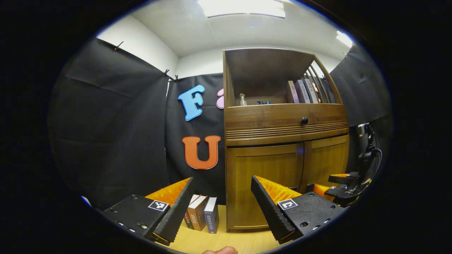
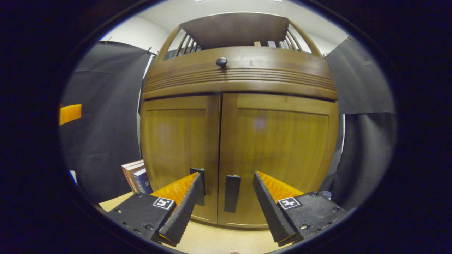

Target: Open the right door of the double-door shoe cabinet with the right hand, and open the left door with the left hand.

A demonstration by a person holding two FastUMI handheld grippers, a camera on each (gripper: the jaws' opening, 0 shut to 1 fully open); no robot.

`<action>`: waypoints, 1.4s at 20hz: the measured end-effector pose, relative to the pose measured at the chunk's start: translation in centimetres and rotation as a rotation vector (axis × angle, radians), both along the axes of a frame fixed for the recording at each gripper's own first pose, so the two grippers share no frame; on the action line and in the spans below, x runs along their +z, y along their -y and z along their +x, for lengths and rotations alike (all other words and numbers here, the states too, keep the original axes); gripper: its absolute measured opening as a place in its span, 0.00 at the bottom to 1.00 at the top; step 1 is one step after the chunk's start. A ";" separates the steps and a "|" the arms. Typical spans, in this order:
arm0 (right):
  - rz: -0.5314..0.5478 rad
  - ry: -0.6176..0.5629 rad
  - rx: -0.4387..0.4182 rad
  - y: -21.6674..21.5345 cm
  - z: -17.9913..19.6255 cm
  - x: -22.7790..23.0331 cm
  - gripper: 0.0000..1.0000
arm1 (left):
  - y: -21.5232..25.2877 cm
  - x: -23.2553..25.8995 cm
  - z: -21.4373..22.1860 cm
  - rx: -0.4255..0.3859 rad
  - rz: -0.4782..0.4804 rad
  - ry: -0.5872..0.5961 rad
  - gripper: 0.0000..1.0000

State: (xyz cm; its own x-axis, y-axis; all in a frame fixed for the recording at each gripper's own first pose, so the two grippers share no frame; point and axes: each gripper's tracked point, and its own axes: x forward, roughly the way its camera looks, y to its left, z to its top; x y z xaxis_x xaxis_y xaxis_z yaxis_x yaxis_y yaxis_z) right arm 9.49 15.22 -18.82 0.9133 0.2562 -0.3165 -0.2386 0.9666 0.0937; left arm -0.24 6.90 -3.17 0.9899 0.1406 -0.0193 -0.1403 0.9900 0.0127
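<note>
Both doors shut; R gripper [image 2: 229,197] spread, upright R handle [image 2: 232,193] dead ahead btwn jaws; L gripper [image 1: 222,204] spread, farther back

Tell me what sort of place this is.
Likely a staged recording booth rather than a real home: black cloth is clipped up as walls around a wooden shoe cabinet standing on a light tabletop, with books beside it and office-style ceiling light panels overhead.

Left gripper view faces the cabinet [image 1: 282,141] obliquely from afar; right gripper view [image 2: 240,141] squarely, seemingly close.
</note>
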 end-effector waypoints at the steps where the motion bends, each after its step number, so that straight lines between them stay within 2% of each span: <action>1: -0.011 -0.021 -0.012 -0.2 0.4 -1.2 0.89 | 0.0 -0.4 0.2 -0.002 -0.003 -0.007 1.00; 2: -0.019 -0.051 -0.022 -0.3 0.6 -2.4 0.88 | 0.0 -0.8 0.5 -0.004 -0.005 -0.015 0.96; 6: -0.021 -0.126 -0.050 -0.4 2.4 -6.4 0.81 | 0.6 -1.5 1.4 -0.020 -0.007 -0.012 0.96; 8: -0.013 -0.136 -0.053 -0.7 3.2 -7.3 0.73 | 0.6 -1.9 1.7 -0.024 -0.004 -0.016 0.96; 9: -0.009 -0.136 -0.048 -1.0 3.6 -7.6 0.69 | 0.5 -2.1 1.8 -0.020 -0.002 -0.024 1.00; 10: -0.014 -0.138 -0.053 -1.1 4.0 -8.0 0.67 | 0.4 -2.4 1.9 -0.015 -0.001 -0.033 0.96; 11: -0.025 -0.144 -0.063 -1.1 4.3 -8.4 0.58 | 0.3 -2.6 2.0 -0.011 0.000 -0.041 1.00; 12: -0.033 -0.149 -0.070 -1.0 4.6 -8.7 0.55 | 0.1 -2.7 2.0 -0.004 -0.001 -0.046 1.00; 13: -0.039 -0.153 -0.077 -1.0 4.8 -8.9 0.50 | 0.0 -2.8 1.9 0.003 -0.004 -0.046 0.95; 15: -0.044 -0.160 -0.089 -0.8 5.2 -9.2 0.42 | -0.1 -2.5 1.9 0.008 -0.016 -0.038 0.95; 16: -0.039 -0.160 -0.090 -0.9 5.4 -9.2 0.40 | -0.2 -2.5 1.9 0.008 -0.022 -0.033 1.00; 17: -0.037 -0.161 -0.085 -0.9 5.5 -9.3 0.38 | -0.3 -2.4 1.8 0.009 -0.024 -0.032 0.95; 18: -0.030 -0.159 -0.079 -1.0 5.4 -9.3 0.38 | -0.3 -2.5 1.7 0.009 -0.023 -0.034 0.95; 20: -0.005 -0.156 -0.078 -1.1 5.5 -9.3 0.36 | -0.4 -2.8 1.6 0.015 -0.016 -0.044 0.96; 21: -0.003 -0.157 -0.077 -1.0 5.5 -9.2 0.35 | -0.3 -2.9 1.6 0.012 -0.012 -0.048 1.00; 22: -0.002 -0.159 -0.075 -0.9 5.4 -9.3 0.34 | 0.0 -2.9 1.6 0.009 -0.010 -0.052 0.95; 23: 0.000 -0.162 -0.074 -0.8 5.4 -9.3 0.32 | 0.2 -2.9 1.7 0.005 -0.011 -0.054 1.00; 24: 0.003 -0.168 -0.072 -0.8 5.3 -9.3 0.30 | 0.4 -2.8 1.8 0.000 -0.015 -0.054 0.95; 25: 0.011 -0.177 -0.070 -0.8 5.1 -9.2 0.29 | 0.6 -2.8 1.8 -0.008 -0.019 -0.051 0.95; 26: 0.020 -0.190 -0.066 -0.9 4.9 -9.1 0.29 | 0.9 -2.8 1.6 -0.016 -0.024 -0.049 1.00; 28: 0.036 -0.200 -0.056 -0.7 3.5 -9.1 0.29 | 1.9 -3.1 1.5 -0.028 -0.032 -0.053 1.00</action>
State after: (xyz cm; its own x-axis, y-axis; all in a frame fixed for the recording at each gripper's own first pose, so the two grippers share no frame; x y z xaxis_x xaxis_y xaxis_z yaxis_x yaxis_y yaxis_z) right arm 13.01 15.89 -27.89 0.8465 0.2214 -0.4842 -0.1582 0.9730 0.1683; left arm 1.24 5.05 -6.31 0.9909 0.1117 -0.0758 -0.1129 0.9935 -0.0124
